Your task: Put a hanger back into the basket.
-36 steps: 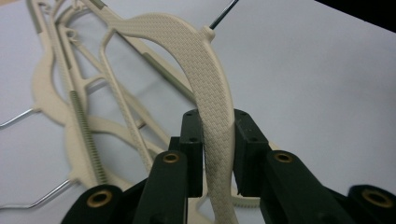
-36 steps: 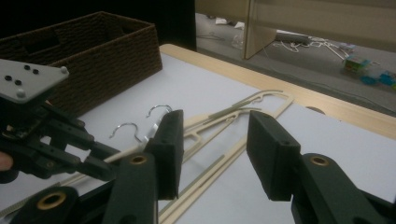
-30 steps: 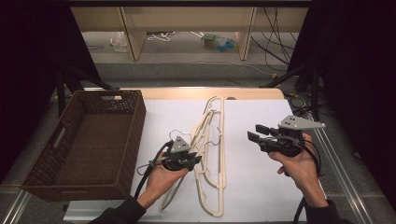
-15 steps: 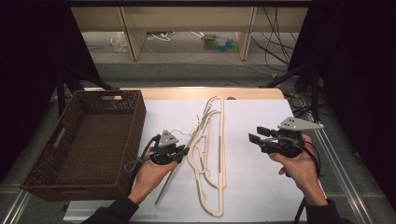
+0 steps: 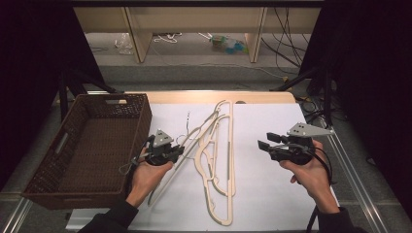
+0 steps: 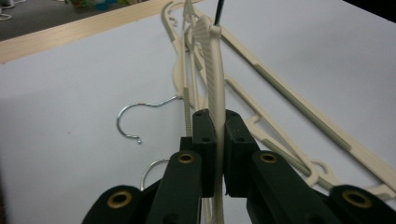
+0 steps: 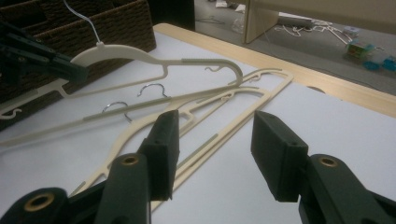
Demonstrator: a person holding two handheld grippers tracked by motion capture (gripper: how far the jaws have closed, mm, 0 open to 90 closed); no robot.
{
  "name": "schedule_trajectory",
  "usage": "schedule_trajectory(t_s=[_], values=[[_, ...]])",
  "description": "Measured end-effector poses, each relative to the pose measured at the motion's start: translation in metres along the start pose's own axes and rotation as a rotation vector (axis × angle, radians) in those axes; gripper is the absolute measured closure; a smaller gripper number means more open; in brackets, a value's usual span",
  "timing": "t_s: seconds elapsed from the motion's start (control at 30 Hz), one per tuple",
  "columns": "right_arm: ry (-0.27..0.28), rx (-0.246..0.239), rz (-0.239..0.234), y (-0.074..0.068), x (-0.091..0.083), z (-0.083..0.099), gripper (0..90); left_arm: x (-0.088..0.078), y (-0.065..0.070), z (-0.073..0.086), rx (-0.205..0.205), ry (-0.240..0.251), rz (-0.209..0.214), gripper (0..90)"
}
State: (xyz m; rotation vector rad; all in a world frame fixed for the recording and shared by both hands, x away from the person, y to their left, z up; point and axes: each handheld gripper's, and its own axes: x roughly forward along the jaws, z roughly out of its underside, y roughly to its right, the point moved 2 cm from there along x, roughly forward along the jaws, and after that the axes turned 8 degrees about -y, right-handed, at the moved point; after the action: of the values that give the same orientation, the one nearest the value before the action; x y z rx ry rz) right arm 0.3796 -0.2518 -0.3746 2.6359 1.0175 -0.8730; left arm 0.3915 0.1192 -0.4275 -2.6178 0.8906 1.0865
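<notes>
Left claw (image 5: 179,151) was clamped on the shoulder of one cream hanger (image 6: 211,60), its jaws pressed flat on either side of the ribbed plastic in the left gripper view; they had just been closing down onto it. That hanger stood on edge between the pads, lifted clear of the white table (image 5: 272,194), with its thin wire hook running up past the top of the left gripper view. In the right gripper view the same hanger (image 7: 140,58) hung in the air in front of the wicker basket (image 7: 107,23), held at one end by the dark jaws at the far left.

Just beyond the grip, the remaining hangers (image 5: 219,160) lay in a loose overlapping pile on the table, two silver hooks (image 6: 135,114) curling out beside them. The basket (image 5: 53,189) sat at the left edge of the table, close to the left hand (image 5: 148,177), and looked empty.

Right claw (image 5: 265,141) hovered apart over the right side of the table with its jaws spread and nothing between them.

The step in hand looked like carrying the first hanger off the pile toward the basket. The next move would call for swinging it left over the rim without snagging its hook on the others, then letting go inside.
</notes>
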Motion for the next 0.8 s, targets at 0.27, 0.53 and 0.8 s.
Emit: schedule_trajectory(t_s=[0.27, 0.53, 0.8], values=[[-0.005, -0.011, -0.019, -0.004, 0.004, 0.001, 52.4, -0.008, -0.005, 0.0, -0.058, 0.026, 0.009, 86.3], [-0.012, -0.012, -0.029, -0.006, 0.006, 0.002, 52.4, -0.018, -0.007, 0.0, -0.076, 0.037, 0.053, 86.5], [-0.021, -0.028, -0.029, -0.006, 0.006, 0.002, 52.4, -0.033, -0.001, -0.007, -0.095, 0.091, 0.094, 86.5]])
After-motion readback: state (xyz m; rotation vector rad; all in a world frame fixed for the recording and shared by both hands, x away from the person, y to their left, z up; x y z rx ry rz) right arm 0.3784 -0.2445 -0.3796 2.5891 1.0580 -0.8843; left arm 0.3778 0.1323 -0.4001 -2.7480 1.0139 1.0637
